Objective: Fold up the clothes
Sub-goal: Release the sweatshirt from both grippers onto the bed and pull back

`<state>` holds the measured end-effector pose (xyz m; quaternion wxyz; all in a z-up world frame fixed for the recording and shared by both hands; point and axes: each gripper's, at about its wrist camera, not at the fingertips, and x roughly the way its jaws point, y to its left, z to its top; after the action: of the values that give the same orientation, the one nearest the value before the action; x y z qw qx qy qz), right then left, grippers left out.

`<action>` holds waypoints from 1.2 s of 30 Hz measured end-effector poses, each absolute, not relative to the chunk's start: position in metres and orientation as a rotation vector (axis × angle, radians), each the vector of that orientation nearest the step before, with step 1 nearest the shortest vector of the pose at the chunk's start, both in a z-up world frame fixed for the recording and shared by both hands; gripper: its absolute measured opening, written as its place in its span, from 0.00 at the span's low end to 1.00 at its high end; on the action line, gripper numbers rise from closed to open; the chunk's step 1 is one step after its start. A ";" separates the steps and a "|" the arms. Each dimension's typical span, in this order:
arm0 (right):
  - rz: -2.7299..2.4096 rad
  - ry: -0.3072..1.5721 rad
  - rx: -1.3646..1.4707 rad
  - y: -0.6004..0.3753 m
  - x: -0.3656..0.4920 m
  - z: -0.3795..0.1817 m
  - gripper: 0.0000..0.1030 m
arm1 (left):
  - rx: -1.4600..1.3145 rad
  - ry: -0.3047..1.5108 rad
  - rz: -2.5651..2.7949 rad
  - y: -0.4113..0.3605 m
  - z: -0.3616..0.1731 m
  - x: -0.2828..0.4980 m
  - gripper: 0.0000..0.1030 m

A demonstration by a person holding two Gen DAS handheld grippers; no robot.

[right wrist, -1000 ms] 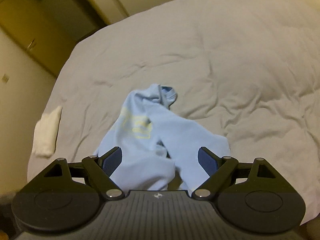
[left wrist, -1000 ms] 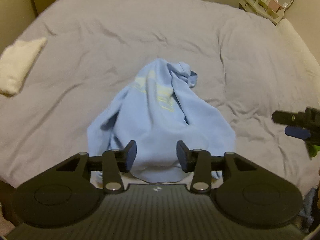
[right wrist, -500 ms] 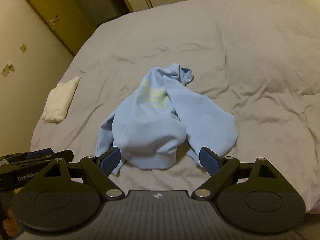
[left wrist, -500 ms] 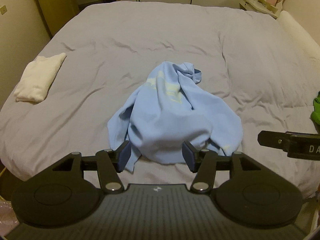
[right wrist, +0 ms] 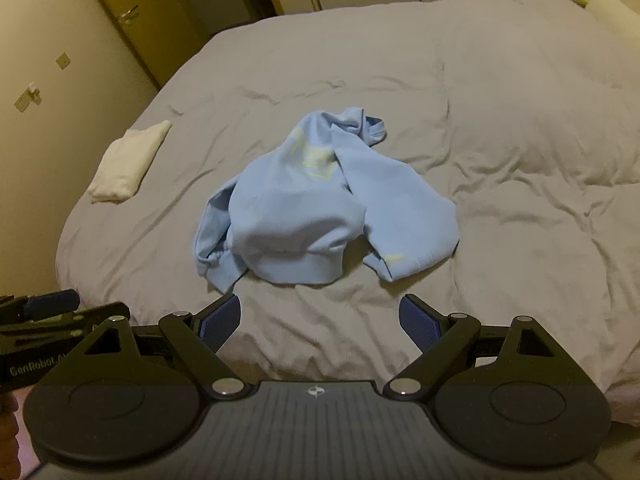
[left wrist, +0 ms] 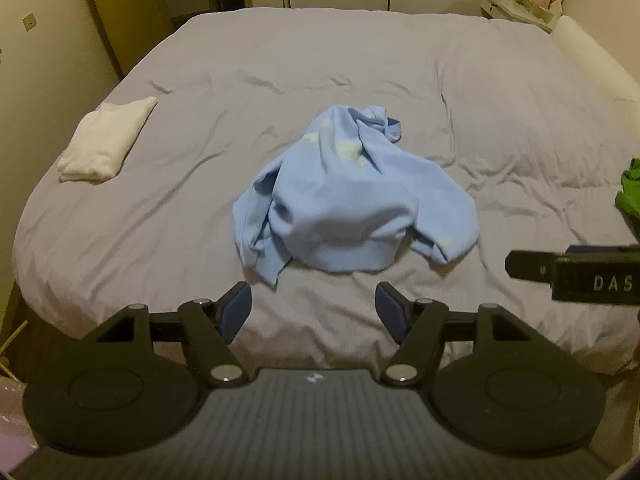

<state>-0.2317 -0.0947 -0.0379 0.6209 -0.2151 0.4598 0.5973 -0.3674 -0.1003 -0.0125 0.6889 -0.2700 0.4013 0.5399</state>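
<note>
A light blue sweatshirt (left wrist: 352, 204) (right wrist: 316, 208) with pale yellow print lies crumpled in a heap near the front middle of a grey bed (left wrist: 200, 160) (right wrist: 520, 140). My left gripper (left wrist: 314, 310) is open and held back from the heap, over the bed's front edge, with nothing between its fingers. My right gripper (right wrist: 320, 320) is open too, just short of the sweatshirt's hem. Each gripper shows at the edge of the other's view.
A folded white cloth (left wrist: 106, 146) (right wrist: 128, 162) lies at the bed's left side. A green garment (left wrist: 630, 192) peeks in at the right edge. Yellow closet doors (right wrist: 120, 20) and a wall stand to the left, a white shelf (left wrist: 524, 0) at the back right.
Both grippers have pulled back and up from the sweatshirt, which now lies let go in a heap. The left jaws have opened wider.
</note>
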 end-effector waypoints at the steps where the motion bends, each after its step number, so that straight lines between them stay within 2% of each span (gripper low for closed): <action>1: 1.375 1.053 -0.495 -0.098 -0.232 -0.037 0.86 | -0.604 0.900 1.209 -0.104 -0.012 -0.367 0.63; 12: 1.383 1.021 -0.467 -0.118 -0.223 -0.028 0.86 | -0.556 0.904 1.192 -0.123 -0.005 -0.349 0.66; 26: 1.387 1.011 -0.466 -0.094 -0.222 -0.031 0.86 | -0.572 0.906 1.187 -0.096 -0.015 -0.352 0.69; 36: 1.250 1.122 -0.573 -0.039 -0.209 -0.097 0.86 | -0.696 0.927 1.199 -0.021 -0.070 -0.396 0.73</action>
<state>-0.2085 -0.0393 -0.0974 0.6314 -0.2502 0.4902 0.5463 -0.3962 -0.0214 -0.0696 0.6720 -0.3092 0.4118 0.5322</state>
